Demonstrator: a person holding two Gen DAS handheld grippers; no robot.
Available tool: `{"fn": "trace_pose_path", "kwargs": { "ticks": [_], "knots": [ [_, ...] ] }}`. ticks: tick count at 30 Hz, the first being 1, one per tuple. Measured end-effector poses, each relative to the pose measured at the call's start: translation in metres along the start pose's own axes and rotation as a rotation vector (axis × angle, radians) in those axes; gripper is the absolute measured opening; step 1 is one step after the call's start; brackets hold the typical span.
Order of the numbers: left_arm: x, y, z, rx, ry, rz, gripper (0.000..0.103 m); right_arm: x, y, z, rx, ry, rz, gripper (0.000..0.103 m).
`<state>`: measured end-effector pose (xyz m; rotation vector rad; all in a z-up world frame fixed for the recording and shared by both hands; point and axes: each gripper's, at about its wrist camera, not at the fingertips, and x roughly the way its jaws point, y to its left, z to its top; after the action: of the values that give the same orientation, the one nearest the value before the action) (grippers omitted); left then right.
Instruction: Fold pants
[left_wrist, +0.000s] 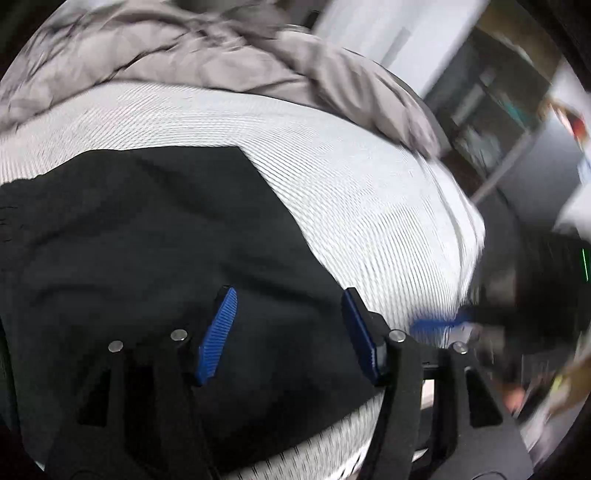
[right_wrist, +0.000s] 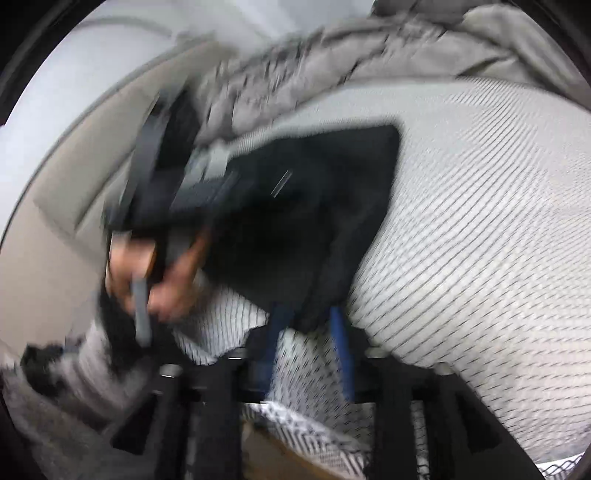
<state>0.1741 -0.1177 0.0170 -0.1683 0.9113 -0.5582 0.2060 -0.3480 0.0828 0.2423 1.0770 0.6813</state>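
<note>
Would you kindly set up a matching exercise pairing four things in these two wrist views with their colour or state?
Things:
1. pants
2. bedsheet
3. blanket
4. left tongs

Descriptions:
A. white with thin dark stripes
B. open, blue pads apart above the fabric
C. black, lying flat
D. grey-beige, rumpled at the far side

Pairs: 1-C, 2-A, 3-D, 4-B
</note>
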Motion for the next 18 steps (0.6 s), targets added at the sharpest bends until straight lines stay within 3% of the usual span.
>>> {"fn": "trace_pose_path", "kwargs": {
  "ticks": [2,5,7,9,12,16,18],
  "knots": [
    [0.005,-0.017,-0.008,0.058,0.022,0.01,0.056,-0.003,-0.009,0.003,0.052,-0.012,0.006,0.037],
    [0.009,-0.014,-0.015,0.061,0.056,0.004,0.056,0.024,-0.011,0.004,0.078,0.036,0.024,0.036],
    [0.008,-0.005,-0.017,0.046,0.053,0.036,0.055,0.04,-0.005,0.001,0.049,0.075,-0.026,0.008],
    [0.006,0.007,-0.017,0.004,0.049,0.029,0.055,0.044,-0.001,0.0,0.031,0.073,-0.037,0.004],
    [-0.009,0.022,-0.017,-0.034,0.02,0.025,0.056,0.022,0.008,-0.002,-0.016,0.033,0.033,0.003],
    [-0.011,0.019,-0.014,-0.032,0.004,-0.004,0.056,0.046,0.001,-0.019,-0.038,0.175,-0.051,0.005],
    [-0.003,0.003,-0.017,0.006,0.023,-0.036,0.056,0.04,-0.005,-0.017,0.002,0.156,-0.019,0.012]
  ]
}}
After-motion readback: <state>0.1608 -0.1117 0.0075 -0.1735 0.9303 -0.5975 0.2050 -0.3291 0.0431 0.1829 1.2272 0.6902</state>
